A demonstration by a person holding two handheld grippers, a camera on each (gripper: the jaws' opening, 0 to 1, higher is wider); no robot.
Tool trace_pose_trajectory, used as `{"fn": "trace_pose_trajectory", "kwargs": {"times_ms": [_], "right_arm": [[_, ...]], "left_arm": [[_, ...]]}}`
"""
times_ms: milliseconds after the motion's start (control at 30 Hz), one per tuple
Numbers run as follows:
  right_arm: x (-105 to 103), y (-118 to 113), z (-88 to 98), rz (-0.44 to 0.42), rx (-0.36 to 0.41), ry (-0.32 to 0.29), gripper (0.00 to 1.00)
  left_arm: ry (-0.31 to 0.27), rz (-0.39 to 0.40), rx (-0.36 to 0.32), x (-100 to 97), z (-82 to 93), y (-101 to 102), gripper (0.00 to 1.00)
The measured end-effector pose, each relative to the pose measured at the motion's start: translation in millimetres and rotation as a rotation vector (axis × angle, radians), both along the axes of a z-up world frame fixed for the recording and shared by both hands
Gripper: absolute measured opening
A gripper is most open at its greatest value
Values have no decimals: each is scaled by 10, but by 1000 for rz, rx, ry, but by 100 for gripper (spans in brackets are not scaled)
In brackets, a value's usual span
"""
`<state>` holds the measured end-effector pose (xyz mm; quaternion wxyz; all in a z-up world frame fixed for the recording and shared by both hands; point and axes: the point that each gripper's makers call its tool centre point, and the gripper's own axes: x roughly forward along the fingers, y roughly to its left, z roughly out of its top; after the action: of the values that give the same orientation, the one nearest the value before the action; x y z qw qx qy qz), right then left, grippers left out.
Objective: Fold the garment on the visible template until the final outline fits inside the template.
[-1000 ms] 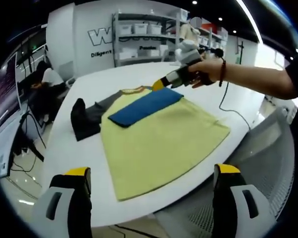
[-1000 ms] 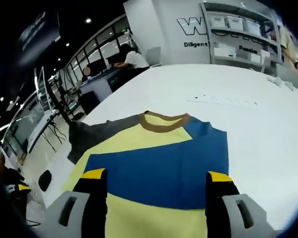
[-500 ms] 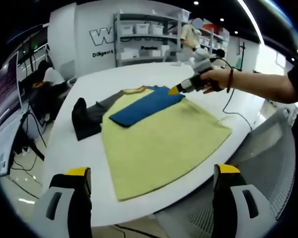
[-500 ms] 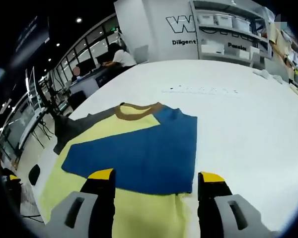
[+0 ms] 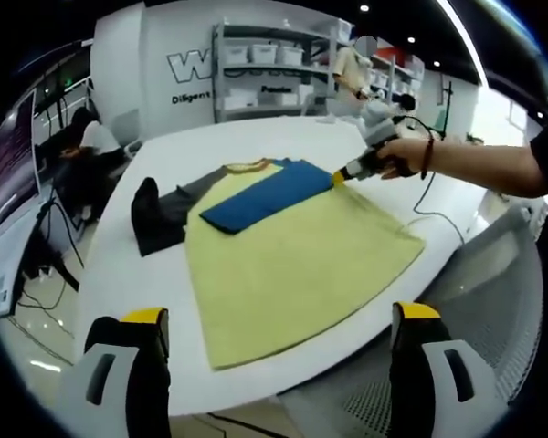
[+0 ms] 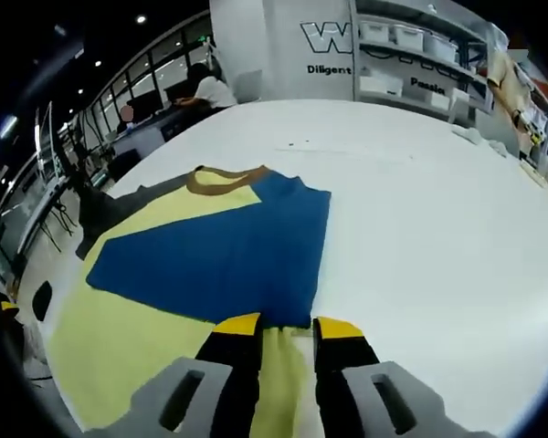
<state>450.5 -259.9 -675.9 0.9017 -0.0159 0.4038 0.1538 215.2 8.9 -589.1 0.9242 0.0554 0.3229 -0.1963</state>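
A yellow shirt [image 5: 292, 260] lies flat on the white table [image 5: 219, 146], brown collar [image 6: 221, 179] at the far end. Its blue sleeve [image 5: 265, 196] is folded across the chest, and a dark grey sleeve [image 5: 160, 217] trails off to the left. My right gripper [image 5: 341, 175], held by a person's hand, sits at the shirt's right edge by the blue sleeve's corner. In the right gripper view its jaws [image 6: 288, 330] stand narrowed but apart, straddling the blue sleeve's [image 6: 219, 255] edge and yellow cloth. My left gripper [image 5: 274, 360] hangs wide open off the table's near edge.
The person's forearm [image 5: 475, 166] reaches in from the right. A black cable [image 5: 429, 208] runs over the table's right side. A mesh chair [image 5: 511, 301] stands at the near right. Shelves with bins [image 5: 265, 78] line the back wall; a person sits at a desk [image 5: 91, 146] on the left.
My right gripper has slid from the collar area to the blue sleeve's right corner, and its jaws have narrowed a lot. The left gripper has stayed put and open.
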Motion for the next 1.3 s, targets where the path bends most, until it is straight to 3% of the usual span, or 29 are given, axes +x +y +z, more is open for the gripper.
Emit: {"fn": "trace_pose_trajectory", "kwargs": {"times_ms": [100,367,433,567,967,1300], "right_arm": [[-28,-25,-48,-13,-2,24,7],[-27,-42,-14,-17,8,14,1],[-45,-38,1,-2,8,22,3],[-60,-36,27,-4,38,34,19],[103,17,45,-74,144,33,27],[150,-31,-30,-82,67,29,8]], "left_arm": [[3,4,-6,-2,-8,-10,97],[3,13,-8,-4,-8,-10,96],[4,15,-6,-2,-10,-1,96],[4,16,-6,0,-20,1,95],[18,10,-6,-10,-42,0,95],[17,24,-15,5,-55,29,94]]}}
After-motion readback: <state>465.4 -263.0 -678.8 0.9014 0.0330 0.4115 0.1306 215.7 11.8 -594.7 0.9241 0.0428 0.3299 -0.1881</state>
